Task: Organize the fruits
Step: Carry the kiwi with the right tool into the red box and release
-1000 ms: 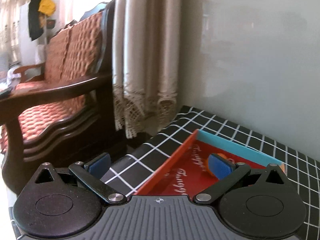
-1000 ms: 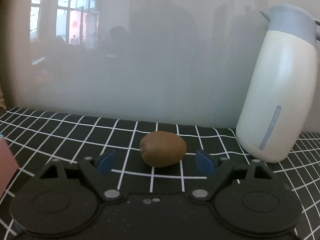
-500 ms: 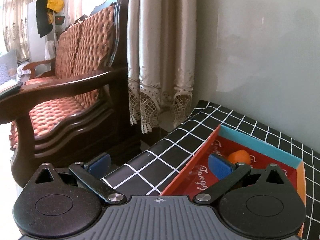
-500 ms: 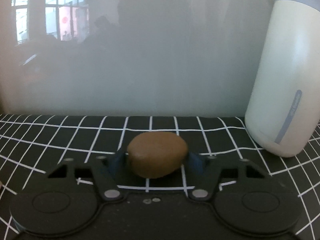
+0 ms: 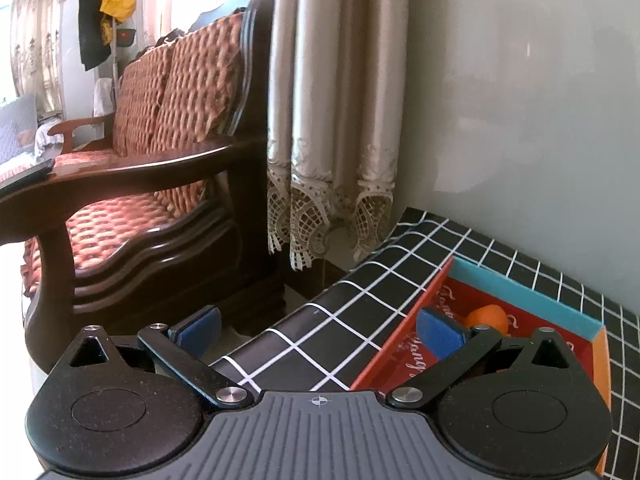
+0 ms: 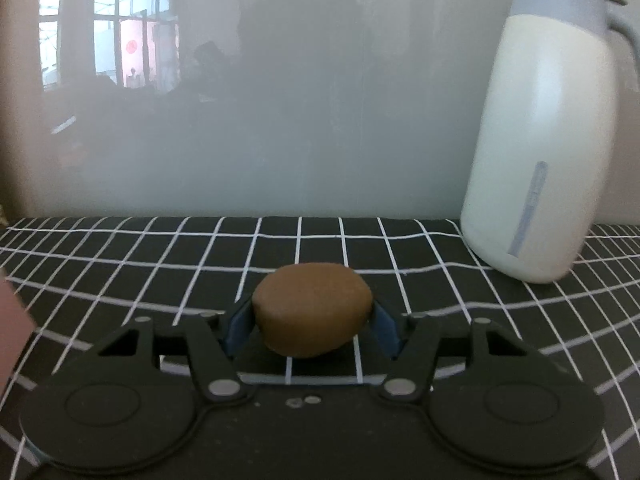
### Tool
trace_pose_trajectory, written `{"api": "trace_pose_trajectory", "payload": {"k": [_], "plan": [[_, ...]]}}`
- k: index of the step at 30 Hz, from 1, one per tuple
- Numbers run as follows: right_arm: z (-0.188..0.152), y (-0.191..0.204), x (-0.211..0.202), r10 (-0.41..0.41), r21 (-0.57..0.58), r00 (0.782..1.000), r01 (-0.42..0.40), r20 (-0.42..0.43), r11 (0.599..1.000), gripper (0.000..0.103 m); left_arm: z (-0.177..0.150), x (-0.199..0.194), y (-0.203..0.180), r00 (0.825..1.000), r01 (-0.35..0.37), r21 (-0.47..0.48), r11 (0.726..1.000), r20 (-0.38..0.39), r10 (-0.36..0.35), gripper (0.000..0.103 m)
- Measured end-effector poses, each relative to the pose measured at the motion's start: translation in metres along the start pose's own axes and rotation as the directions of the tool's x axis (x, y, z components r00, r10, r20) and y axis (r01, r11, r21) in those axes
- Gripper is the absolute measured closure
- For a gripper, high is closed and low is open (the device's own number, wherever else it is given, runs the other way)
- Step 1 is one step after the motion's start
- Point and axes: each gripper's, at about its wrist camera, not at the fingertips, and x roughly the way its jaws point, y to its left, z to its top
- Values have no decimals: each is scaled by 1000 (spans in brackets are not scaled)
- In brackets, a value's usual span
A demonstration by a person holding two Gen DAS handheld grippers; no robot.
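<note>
In the right wrist view my right gripper is shut on a brown kiwi, held just above the black checked tablecloth. In the left wrist view my left gripper is open and empty, near the table's left edge. Its right fingertip overlaps a red tray with a blue and orange rim. An orange fruit lies in the tray, partly hidden behind that fingertip.
A white thermos jug with a grey lid stands at the right near the wall. A wooden sofa with red cushions and a lace-edged curtain stand beyond the table's left edge. A pink edge shows at far left.
My right gripper closed on the kiwi and has lifted it slightly. My left gripper stayed open and shifted a little, showing more of the tray and the orange fruit.
</note>
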Motion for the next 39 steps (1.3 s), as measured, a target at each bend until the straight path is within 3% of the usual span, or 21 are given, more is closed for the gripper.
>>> {"api": "trace_pose_trajectory", "payload": {"k": [7, 20, 30, 37, 39], "plan": [[-15, 16, -67, 51, -45, 998, -49, 43, 998, 42, 3, -12, 27, 999, 40, -51, 998, -1, -40, 0], [-39, 115, -165, 256, -176, 961, -236, 101, 956, 42, -20, -44, 83, 993, 122, -46, 991, 4, -122, 0], [-49, 219, -167, 396, -268, 918, -376, 25, 887, 42, -16, -40, 122, 993, 115, -68, 991, 31, -113, 0], [-54, 229, -164, 416, -276, 909, -397, 15, 876, 43, -12, -50, 120, 986, 153, -30, 988, 71, -150, 0], [-53, 217, -175, 397, -269, 915, -367, 66, 891, 40, -13, -55, 118, 985, 154, -14, 988, 79, -153, 0]]}}
